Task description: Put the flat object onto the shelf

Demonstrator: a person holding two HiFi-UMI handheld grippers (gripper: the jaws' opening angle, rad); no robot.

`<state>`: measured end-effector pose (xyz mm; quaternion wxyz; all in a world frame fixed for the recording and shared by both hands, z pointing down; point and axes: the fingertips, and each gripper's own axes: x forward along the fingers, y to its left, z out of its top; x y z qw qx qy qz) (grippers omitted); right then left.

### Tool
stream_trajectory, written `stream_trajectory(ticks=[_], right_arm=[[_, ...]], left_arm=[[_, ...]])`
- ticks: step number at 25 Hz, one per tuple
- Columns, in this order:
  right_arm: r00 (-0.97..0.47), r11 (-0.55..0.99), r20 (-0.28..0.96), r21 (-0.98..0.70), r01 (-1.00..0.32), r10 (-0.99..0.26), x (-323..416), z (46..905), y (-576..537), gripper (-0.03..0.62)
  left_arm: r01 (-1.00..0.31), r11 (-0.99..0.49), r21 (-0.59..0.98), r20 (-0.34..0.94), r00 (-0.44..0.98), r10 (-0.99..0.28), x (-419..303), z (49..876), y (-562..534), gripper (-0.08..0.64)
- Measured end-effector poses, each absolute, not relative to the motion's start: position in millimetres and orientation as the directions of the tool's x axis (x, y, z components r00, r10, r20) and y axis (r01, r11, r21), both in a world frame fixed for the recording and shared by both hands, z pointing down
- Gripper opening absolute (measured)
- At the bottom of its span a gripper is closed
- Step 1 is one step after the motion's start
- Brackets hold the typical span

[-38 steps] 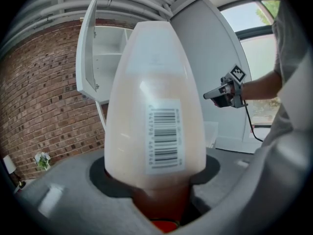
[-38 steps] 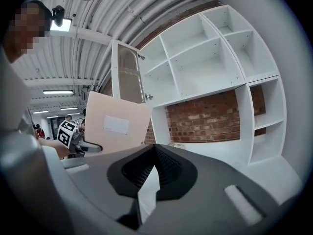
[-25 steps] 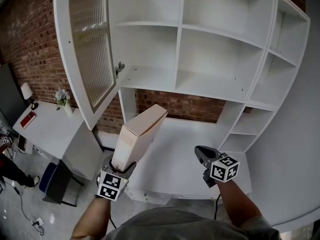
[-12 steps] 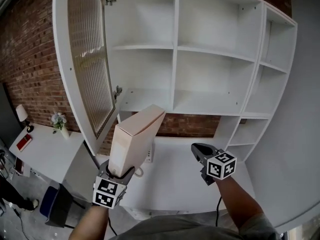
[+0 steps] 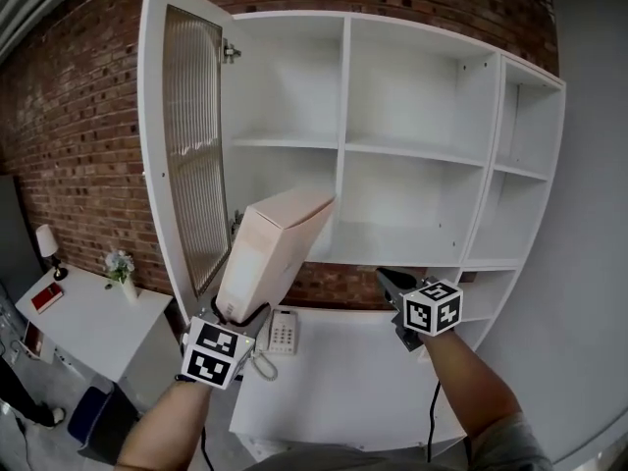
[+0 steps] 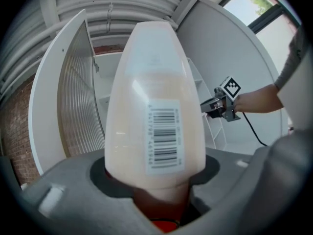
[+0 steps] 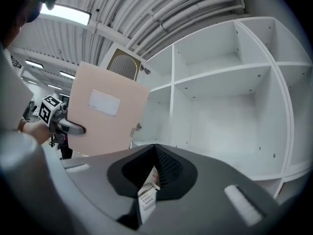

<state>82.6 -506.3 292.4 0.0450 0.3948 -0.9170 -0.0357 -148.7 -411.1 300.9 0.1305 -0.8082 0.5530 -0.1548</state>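
Left tool clamps flat box, long axis tilted up-right.

We wear a grey top with short sleeves. Our left gripper and right gripper have grey moulded bodies and black ribbed pads. Each carries a cube of black-and-white square markers. A black cable hangs from the right one.
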Motion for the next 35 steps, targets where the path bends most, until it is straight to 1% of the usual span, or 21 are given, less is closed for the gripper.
stream_trajectory(ticks=[9, 13, 17, 24, 30, 35], right_arm=[[-0.644, 0.639, 0.007, 0.132, -0.758, -0.765, 103, 216, -535, 0.011], [-0.624, 0.612, -0.029, 0.159, -0.774, -0.781, 113, 177, -540, 0.009], [-0.618, 0.599, -0.073, 0.182, -0.78, -0.782, 114, 140, -538, 0.011], [-0.617, 0.589, -0.112, 0.208, -0.781, -0.779, 111, 92, -536, 0.011], [-0.617, 0.59, -0.12, 0.198, -0.782, -0.778, 110, 76, -535, 0.011], [-0.615, 0.589, -0.112, 0.201, -0.783, -0.78, 109, 78, -537, 0.011]], left_arm=[[-0.859, -0.268, -0.435, -0.025, 0.309, -0.951, -143, 165, -415, 0.287], [-0.867, -0.23, -0.442, -0.066, 0.287, -0.956, -141, 118, -418, 0.287], [-0.866, -0.2, -0.458, -0.075, 0.262, -0.962, -141, 86, -423, 0.287], [-0.869, -0.133, -0.476, -0.082, 0.195, -0.977, -149, 34, -443, 0.287], [-0.881, -0.133, -0.455, -0.056, 0.177, -0.983, -138, -3, -461, 0.287], [-0.879, -0.068, -0.473, -0.061, 0.11, -0.992, -143, -34, -480, 0.287]])
